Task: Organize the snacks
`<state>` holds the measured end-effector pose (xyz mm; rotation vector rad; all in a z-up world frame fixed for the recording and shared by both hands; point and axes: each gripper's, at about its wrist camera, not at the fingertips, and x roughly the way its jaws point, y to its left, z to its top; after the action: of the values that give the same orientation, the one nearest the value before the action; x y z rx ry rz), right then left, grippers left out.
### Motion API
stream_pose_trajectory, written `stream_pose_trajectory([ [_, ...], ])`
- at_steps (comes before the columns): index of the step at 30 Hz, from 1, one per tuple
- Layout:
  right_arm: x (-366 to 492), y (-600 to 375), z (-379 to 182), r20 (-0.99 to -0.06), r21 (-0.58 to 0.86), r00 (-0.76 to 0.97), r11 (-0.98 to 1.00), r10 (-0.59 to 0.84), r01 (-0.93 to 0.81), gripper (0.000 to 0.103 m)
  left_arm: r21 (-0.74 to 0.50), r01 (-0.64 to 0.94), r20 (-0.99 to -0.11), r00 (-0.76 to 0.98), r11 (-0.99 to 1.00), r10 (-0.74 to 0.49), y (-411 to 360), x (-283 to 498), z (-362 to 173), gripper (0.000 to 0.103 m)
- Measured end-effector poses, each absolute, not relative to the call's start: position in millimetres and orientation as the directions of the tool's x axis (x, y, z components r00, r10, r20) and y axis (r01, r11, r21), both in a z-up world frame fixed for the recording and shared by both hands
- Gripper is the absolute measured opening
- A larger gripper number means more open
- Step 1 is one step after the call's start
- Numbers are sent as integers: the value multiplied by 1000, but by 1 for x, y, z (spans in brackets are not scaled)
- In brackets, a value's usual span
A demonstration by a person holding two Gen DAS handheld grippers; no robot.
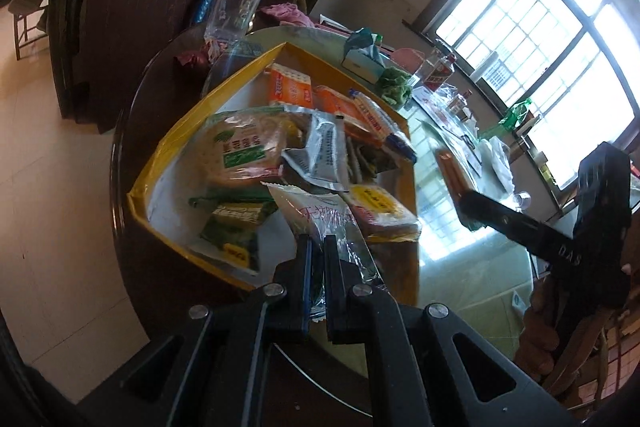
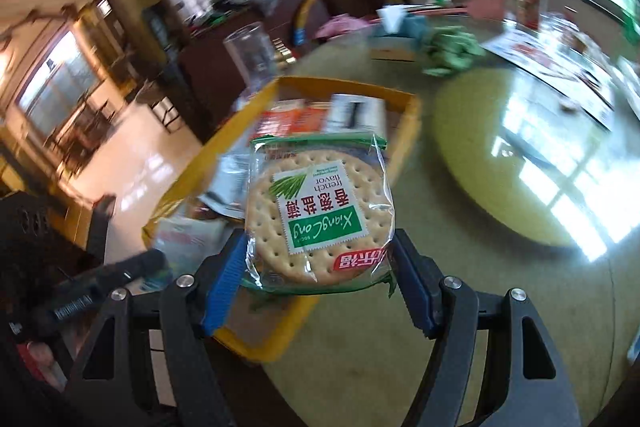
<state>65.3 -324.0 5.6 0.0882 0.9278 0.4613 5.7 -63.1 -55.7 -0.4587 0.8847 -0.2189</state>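
Observation:
A yellow box [image 1: 182,125] full of snack packets stands on the round table; it also shows in the right wrist view [image 2: 412,119]. My left gripper [image 1: 318,247] is shut on a clear white packet with red lettering [image 1: 320,215], held at the box's near edge. My right gripper [image 2: 320,259] is shut on a round cracker packet with a green label [image 2: 316,219], held above the box's near corner. In the left wrist view the right gripper [image 1: 460,195] reaches in from the right with that packet seen edge-on [image 1: 450,167].
A tall clear glass [image 1: 238,7] stands behind the box. A tissue box [image 1: 362,61], a green bundle [image 1: 396,85], bottles [image 1: 438,67] and papers lie on the far part of the glass-topped table [image 1: 452,251]. A dark cabinet [image 1: 120,27] stands at left.

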Motion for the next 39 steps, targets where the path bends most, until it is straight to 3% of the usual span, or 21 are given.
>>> stream_pose_trajectory([
  [6,95,-272,-14,-799,244,441,891,409,-383,72,-461,10,-706,602,887,-373,-58,15,-66,2],
  [11,106,-258,-33,-833,162,453,923,318,-350,72,-459,27,-707,594,888,-383,-59,20,-71,3],
  [16,112,-258,-43,-830,180,453,925,325,-334,74,-396,31,-719,611,918,-332,-69,16,-72,6],
  [19,113,-262,-45,-821,250,429,914,375,-321,76,-373,29,-721,620,928,-309,-69,12,-69,28],
  [21,102,-269,-37,-798,269,459,912,391,-308,81,-371,20,-695,657,928,-292,-66,2,-62,58],
  [24,74,-282,-17,-746,271,529,910,404,-313,87,-353,33,-646,714,935,-270,-66,-13,-45,71],
  [30,24,-314,12,-675,306,599,902,432,-306,87,-159,12,-603,791,987,-106,-92,-37,-19,79],
  [36,3,-343,19,-641,326,654,914,402,-242,87,-77,-59,-543,840,995,7,-113,-49,3,79],
  [39,-9,-352,22,-630,395,623,882,464,-258,87,-60,-78,-485,873,995,39,-118,-62,23,79],
])
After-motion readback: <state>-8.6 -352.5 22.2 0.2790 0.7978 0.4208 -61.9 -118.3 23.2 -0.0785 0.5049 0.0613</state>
